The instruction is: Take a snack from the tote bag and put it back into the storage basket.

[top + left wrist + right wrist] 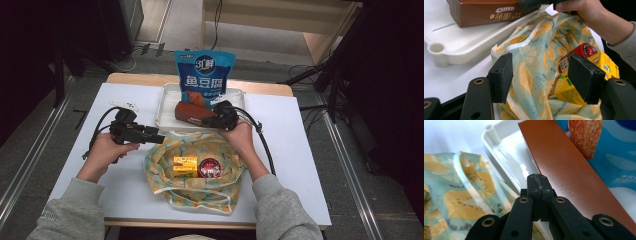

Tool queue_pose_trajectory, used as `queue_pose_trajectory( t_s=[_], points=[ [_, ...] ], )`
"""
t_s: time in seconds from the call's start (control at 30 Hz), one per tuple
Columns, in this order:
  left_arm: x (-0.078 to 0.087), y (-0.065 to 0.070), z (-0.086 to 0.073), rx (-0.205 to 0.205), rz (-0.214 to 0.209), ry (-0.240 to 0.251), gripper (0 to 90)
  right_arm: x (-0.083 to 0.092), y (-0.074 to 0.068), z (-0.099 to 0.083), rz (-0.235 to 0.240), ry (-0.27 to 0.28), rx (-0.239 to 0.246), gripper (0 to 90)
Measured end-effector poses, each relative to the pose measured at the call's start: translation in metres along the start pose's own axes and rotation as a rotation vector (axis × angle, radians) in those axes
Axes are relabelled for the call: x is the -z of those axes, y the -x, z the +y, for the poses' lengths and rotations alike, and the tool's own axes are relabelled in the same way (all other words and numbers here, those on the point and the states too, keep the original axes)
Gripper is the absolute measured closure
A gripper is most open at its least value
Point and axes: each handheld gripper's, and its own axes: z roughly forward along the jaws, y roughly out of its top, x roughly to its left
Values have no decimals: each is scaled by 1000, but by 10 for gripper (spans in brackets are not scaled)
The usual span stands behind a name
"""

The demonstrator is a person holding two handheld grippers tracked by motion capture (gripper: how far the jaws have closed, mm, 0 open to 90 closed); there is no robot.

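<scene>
On a white worktop (300,165) ringed by dark floor and cables, a person works over a lemon-print cloth bag (195,172) that already holds a yellow carton (184,165) and a red can (209,168). The right gripper (216,120), jaws pressed together with nothing visible between them, sits at the edge of a brown Oreo box (192,114) lying in the white tray (167,107), beside a blue pouch (205,75). The left gripper (150,134) waits with its jaws apart, astride the bag's rim. The risk: closed jaws may only nudge the box, sliding it along the tray or tipping the pouch, while the unheld rim sags shut.
</scene>
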Motion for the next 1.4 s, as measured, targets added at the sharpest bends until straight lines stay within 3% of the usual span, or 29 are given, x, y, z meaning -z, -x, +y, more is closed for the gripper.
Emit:
queue_pose_trajectory(
  t_s=[0.4,0.53,0.93,1.4],
  points=[
    [-2,2,0,-1,-1,-7,373,-9,-1,4,-11,-1,16,900],
    [-2,2,0,0,-4,-5,373,-10,-1,6,-36,-4,25,900],
    [-2,1,0,-1,-5,-7,373,-22,0,8,-65,-49,37,900],
    [-2,2,0,-5,-7,-8,373,-25,10,8,-91,-4,-7,900]
  ],
)
